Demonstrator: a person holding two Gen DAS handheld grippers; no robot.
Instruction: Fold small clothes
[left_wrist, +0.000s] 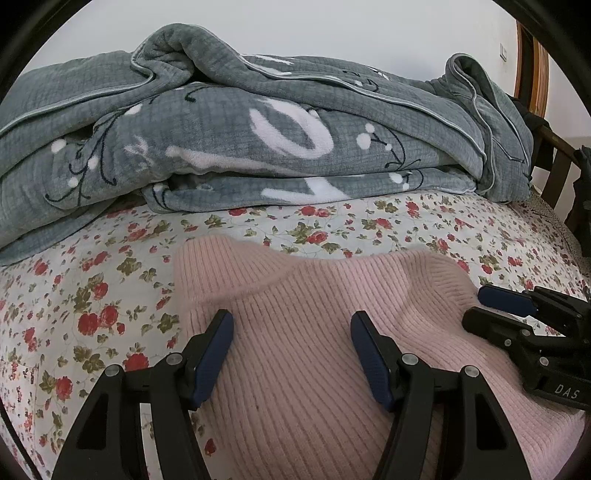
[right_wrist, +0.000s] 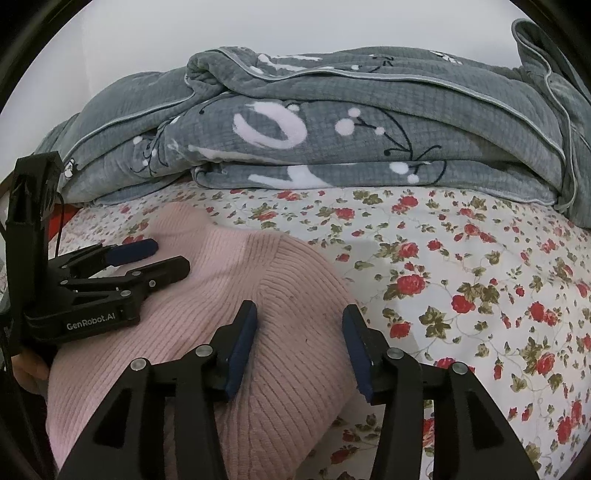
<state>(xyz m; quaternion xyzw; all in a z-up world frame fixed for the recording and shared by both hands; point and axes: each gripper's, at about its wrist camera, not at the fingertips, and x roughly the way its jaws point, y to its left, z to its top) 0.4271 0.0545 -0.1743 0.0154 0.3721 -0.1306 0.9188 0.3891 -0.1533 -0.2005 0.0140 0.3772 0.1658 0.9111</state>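
Observation:
A pink ribbed knit garment (left_wrist: 314, 332) lies folded in a bundle on the flowered bed sheet (left_wrist: 92, 295). My left gripper (left_wrist: 291, 326) hangs open over its middle, with the knit below and between the two blue pads and neither pad pressing on it. In the right wrist view the same pink garment (right_wrist: 207, 295) fills the lower left. My right gripper (right_wrist: 299, 323) stands open astride its right edge, a clear gap beside each pad. Each gripper shows in the other's view: the right gripper (left_wrist: 487, 310) at the garment's right side, the left gripper (right_wrist: 168, 256) at its left.
A bulky grey fleece blanket (left_wrist: 277, 122) with white and dark patterns is piled across the back of the bed. A wooden bed frame (left_wrist: 532, 66) stands at the far right. Bare flowered sheet (right_wrist: 461, 277) stretches right of the garment. A hand (right_wrist: 29, 369) holds the left gripper.

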